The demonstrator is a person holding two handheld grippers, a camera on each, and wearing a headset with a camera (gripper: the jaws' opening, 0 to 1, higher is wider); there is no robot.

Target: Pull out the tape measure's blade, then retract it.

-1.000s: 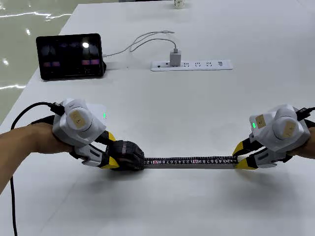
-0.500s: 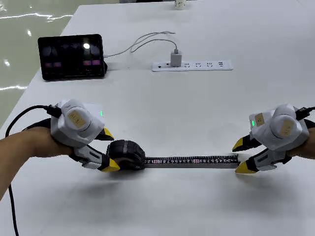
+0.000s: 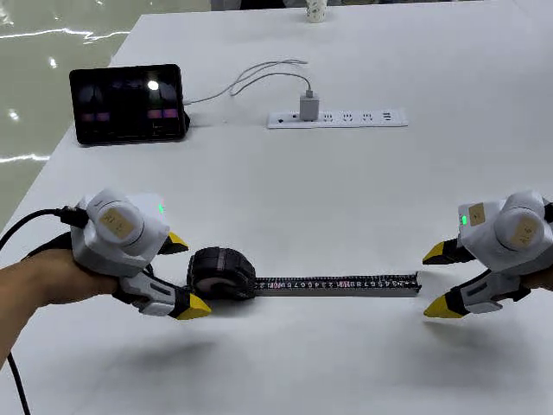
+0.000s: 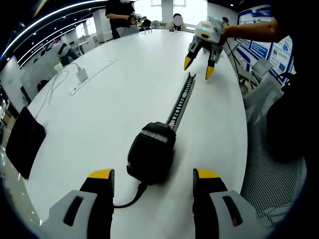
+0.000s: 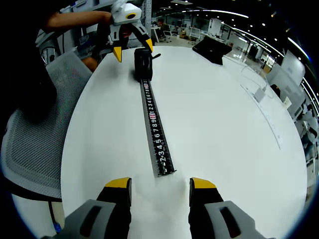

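A wide white counter (image 3: 285, 199) carries a dark tablet (image 3: 130, 102) and a power strip (image 3: 337, 115) at the far side. Nearer the person lies the tape measure (image 3: 222, 273), flat on the surface. Its blade (image 3: 337, 284) is drawn out to the person's right, and the end hook (image 3: 416, 281) rests on the counter.

The left tongs (image 3: 187, 273) are spread wide, with a tip on either side of the black case (image 4: 152, 152), close to it but apart from it. The right tongs (image 3: 435, 280) are likewise released and sit just beyond the hook, holding nothing.

The pull-out looks done, so retracting is probably the step in hand. To do it well, the left tongs should clench squarely on the case so it cannot skid or twist. The right tongs should pinch the blade flat near the hook and walk it back along its own line, not letting it snap home. If a lock holds the blade, it needs freeing first; I cannot tell whether one is set.
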